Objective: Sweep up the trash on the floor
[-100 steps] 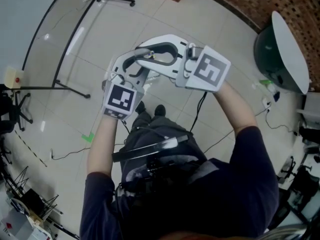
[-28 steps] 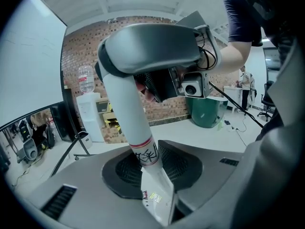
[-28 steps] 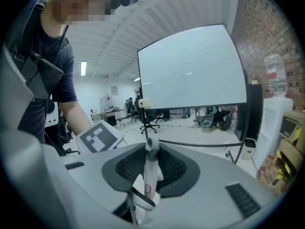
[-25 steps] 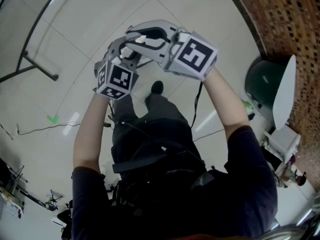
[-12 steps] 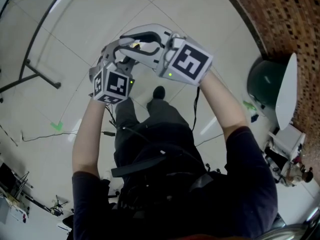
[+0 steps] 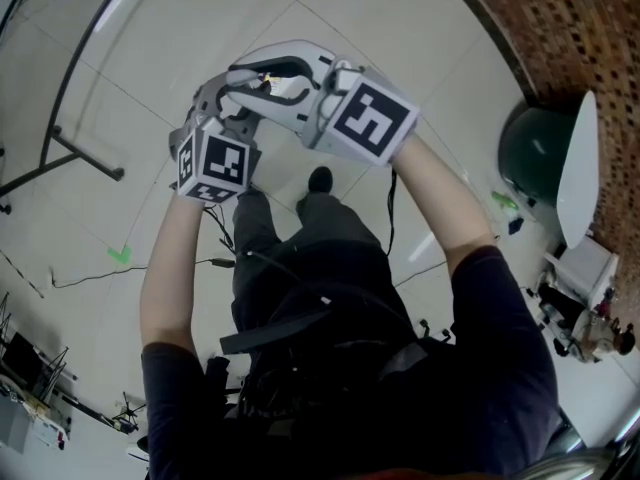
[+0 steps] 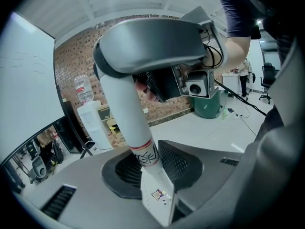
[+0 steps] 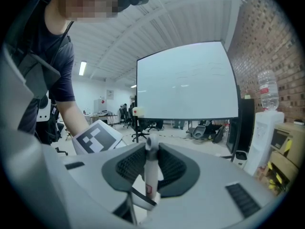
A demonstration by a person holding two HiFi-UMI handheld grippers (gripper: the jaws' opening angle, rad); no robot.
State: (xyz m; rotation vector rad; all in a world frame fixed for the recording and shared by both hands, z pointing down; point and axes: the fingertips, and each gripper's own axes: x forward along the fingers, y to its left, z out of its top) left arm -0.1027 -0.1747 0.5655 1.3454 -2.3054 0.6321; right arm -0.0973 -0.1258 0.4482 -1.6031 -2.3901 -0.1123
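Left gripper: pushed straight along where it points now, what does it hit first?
Beyond the white handle clamped in the left gripper, most likely the right gripper, which grips that same handle right across its line; how far ahead is hard to judge.

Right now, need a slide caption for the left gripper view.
Left tool clamped on a white handle, right tool gripping it higher up, brick wall behind.

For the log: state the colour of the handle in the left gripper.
White handle, red band above black print; best in the left gripper view.
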